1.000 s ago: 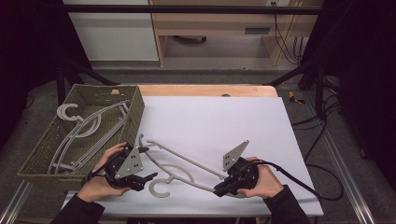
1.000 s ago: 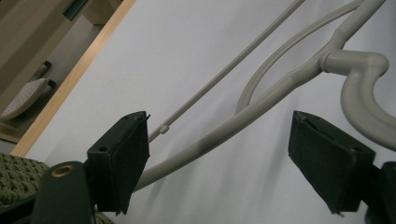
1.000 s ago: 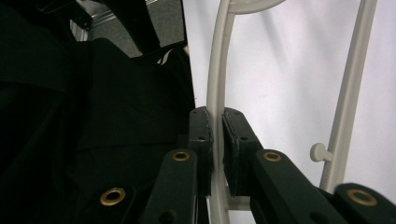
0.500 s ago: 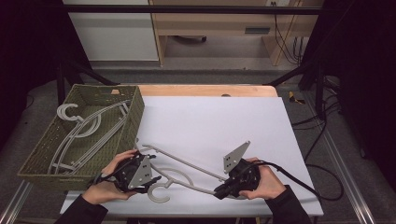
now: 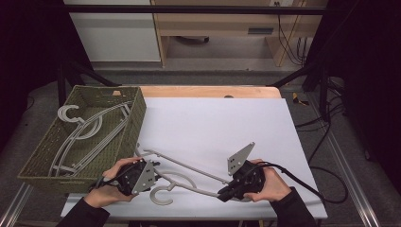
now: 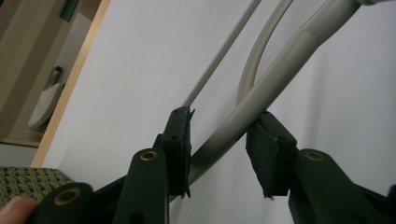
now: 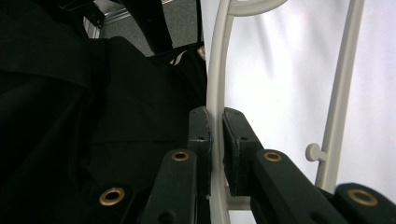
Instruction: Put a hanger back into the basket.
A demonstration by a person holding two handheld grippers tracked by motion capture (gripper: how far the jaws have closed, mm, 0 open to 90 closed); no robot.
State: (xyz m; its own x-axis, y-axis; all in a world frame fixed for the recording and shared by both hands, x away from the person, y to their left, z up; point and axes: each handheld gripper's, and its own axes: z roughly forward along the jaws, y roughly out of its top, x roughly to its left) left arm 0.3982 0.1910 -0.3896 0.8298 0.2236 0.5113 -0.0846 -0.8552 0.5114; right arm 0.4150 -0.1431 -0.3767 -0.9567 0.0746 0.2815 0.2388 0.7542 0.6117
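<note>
Far left of the desk [image 5: 222,123]: woven green basket [image 5: 137,118] sits half off the white sheet, its long side angled toward the near edge. I count two grey hangers in the basket [image 5: 82,135], lying flat and nested, hooks toward the far-left corner; they may hide a third, I cannot tell. I judge it is the collecting bin, set within easy reach of my left hand so a hanger can be swung in without crossing arms. Near left: my left tool [image 5: 150,166] is at the hooked end of the loose hanger [image 5: 189,170], just beside the basket's near corner. In the left gripper view the left tool's jaws stand apart with the hanger's thick neck passing between them; one pad [image 6: 180,140] touches it, the other pad sits clear, so it straddles the bar without clamping. Likely it is there to steady or take over that end. Centre: the loose hanger lies on the white sheet, running from near left to near right, hook curling toward the near edge. One hanger on the desk. Near right: my right tool [image 5: 226,193] is at the hanger's other arm, and in the right gripper view its jaws are pressed together on the thin rail, with a small peg [image 7: 314,151] of the hanger beside them. A grip at each end should keep the long frame from swinging when lifted. Count: one basket, two tools.
</note>
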